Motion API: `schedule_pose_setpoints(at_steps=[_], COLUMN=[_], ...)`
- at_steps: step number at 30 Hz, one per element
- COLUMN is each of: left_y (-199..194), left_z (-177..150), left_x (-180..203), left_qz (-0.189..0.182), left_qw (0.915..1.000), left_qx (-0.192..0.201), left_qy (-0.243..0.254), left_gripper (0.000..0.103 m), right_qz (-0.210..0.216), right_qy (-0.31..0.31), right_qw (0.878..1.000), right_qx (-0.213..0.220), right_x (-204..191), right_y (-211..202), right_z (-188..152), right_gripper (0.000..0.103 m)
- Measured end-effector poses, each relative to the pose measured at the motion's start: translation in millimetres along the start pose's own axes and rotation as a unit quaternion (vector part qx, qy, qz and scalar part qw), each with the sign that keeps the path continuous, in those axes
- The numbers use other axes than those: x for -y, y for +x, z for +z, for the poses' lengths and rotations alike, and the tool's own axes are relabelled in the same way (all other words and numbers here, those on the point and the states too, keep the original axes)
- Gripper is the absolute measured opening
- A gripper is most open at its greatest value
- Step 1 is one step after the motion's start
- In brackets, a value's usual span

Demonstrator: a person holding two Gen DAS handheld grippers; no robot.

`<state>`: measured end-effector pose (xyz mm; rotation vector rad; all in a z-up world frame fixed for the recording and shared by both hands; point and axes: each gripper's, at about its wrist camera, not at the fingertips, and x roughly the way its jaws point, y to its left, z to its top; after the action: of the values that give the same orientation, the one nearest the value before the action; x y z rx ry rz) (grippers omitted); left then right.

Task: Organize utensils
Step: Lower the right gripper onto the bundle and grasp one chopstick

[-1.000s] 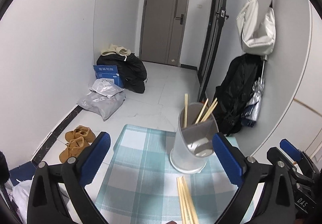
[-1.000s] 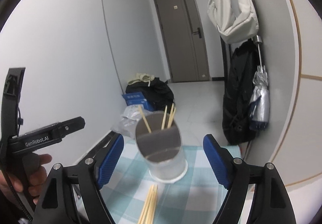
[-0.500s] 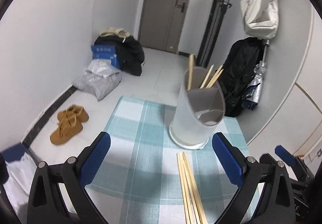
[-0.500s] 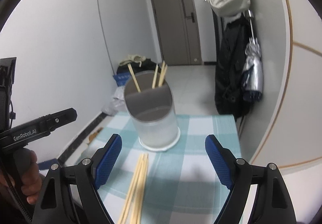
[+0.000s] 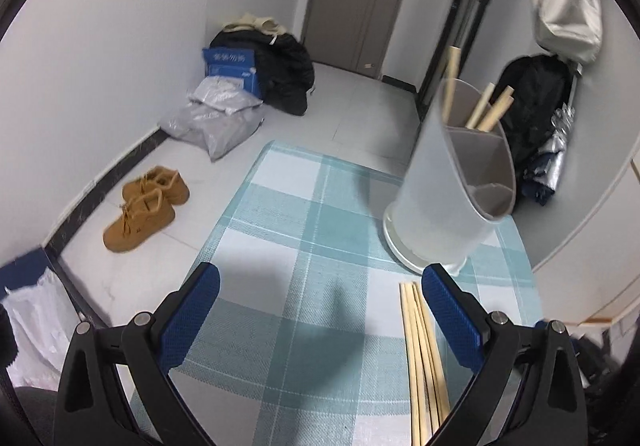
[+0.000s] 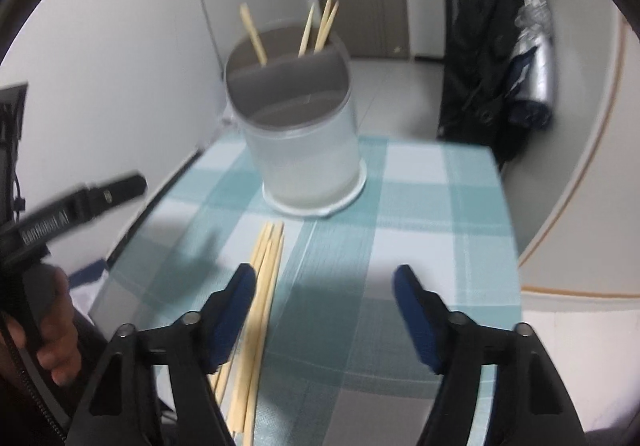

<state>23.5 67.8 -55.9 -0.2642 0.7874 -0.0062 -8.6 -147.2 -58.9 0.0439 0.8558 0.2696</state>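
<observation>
A frosted utensil holder (image 5: 448, 181) (image 6: 300, 133) with a grey divider stands on the teal checked cloth (image 5: 304, 246) (image 6: 420, 197), with three wooden chopsticks upright in its far compartment. A bundle of loose chopsticks (image 5: 420, 358) (image 6: 260, 294) lies flat on the cloth in front of it. My left gripper (image 5: 320, 286) hangs open above the cloth, its right finger beside the bundle. My right gripper (image 6: 324, 282) is open with its jaws closing; nothing is between them, and the bundle lies by its left finger. A hand holds the left gripper's body (image 6: 60, 217).
The table's left edge drops to a tiled floor with brown shoes (image 5: 144, 205), grey bags (image 5: 216, 125) and a blue box (image 5: 232, 69). A curved white wall (image 6: 580, 165) runs close along the right. A black coat and a folded umbrella (image 6: 532, 57) hang there.
Both grippers have come down and tilted toward the cloth, so the holder and the loose chopsticks look larger and nearer. The right gripper's fingers stand closer together than before.
</observation>
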Motion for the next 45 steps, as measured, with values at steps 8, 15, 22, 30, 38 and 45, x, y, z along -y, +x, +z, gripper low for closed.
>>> schedule_pose_setpoints(at_steps=[8,15,22,30,38,45], left_y=[13,17,14,18,19,19], left_z=[13,16,17,21,21,18], left_x=[-27,-36,-34,-43,-48,-49], left_qz=[-0.001,-0.012,-0.021,-0.02,-0.026,-0.012], left_qw=[0.9979,0.9941,0.9927,0.9907,0.9881,0.9912], left_qx=[-0.035,-0.054,-0.055,-0.062,-0.07,-0.069], left_qy=[-0.055,-0.093,-0.105,-0.119,-0.135,-0.112], left_gripper=[0.099,0.099,0.099,0.099,0.099,0.099], right_qz=[-0.004,-0.011,-0.011,-0.008,-0.021,-0.036], right_qy=[-0.044,-0.076,-0.09,-0.077,-0.091,-0.124], right_qw=[0.996,0.99,0.988,0.987,0.983,0.98], right_qx=[-0.072,-0.115,-0.128,-0.144,-0.157,-0.149], right_x=[-19,-33,-43,-42,-38,-59], right_y=[52,83,90,96,93,110], right_z=[8,12,15,23,16,27], right_gripper=[0.046,0.027,0.026,0.011,0.006,0.009])
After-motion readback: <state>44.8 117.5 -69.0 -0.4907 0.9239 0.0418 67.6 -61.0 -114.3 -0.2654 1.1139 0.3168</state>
